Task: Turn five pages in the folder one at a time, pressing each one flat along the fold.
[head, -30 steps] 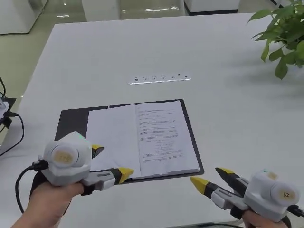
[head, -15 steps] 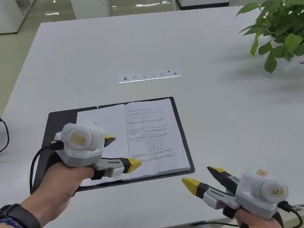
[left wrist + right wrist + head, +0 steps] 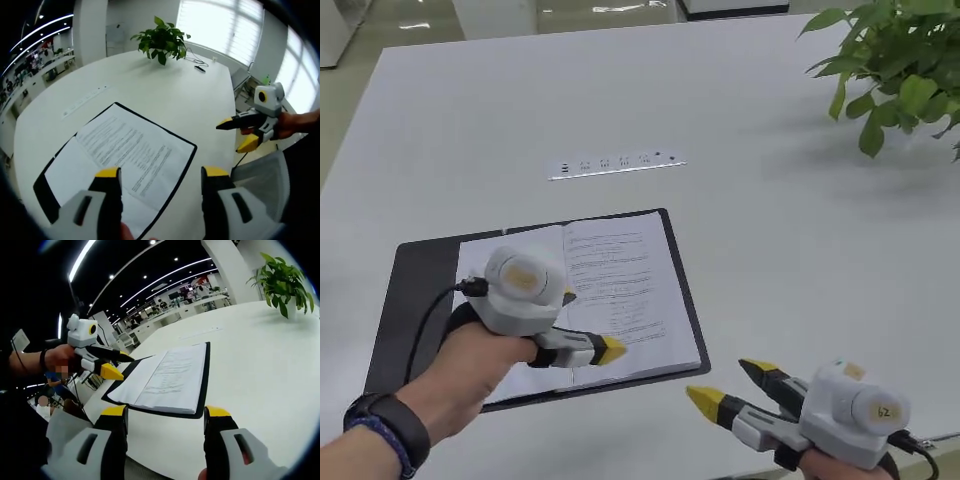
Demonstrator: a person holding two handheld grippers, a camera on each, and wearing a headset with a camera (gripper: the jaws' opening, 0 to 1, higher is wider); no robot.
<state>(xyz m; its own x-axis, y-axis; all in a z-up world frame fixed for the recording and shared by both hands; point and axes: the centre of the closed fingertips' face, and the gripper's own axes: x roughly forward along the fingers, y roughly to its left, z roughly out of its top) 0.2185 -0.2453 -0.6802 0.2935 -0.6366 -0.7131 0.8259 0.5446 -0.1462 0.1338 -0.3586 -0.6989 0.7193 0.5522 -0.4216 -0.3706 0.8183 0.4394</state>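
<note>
The folder lies open and flat on the tabletop. It has a printed page on its right side and a blank page on its left side. My left tool is over the folder, near the bottom of the fold. Its two jaws are spread wide with nothing between them. I cannot tell if it touches the paper. My right tool is off the folder, near its bottom right corner. It is spread wide too and holds nothing.

I think I am just about to start a page turn. Next, the right tool has to reach the edge of the printed page, pinch only one sheet and carry it over the fold. Then I must rub it flat along the fold.
</note>
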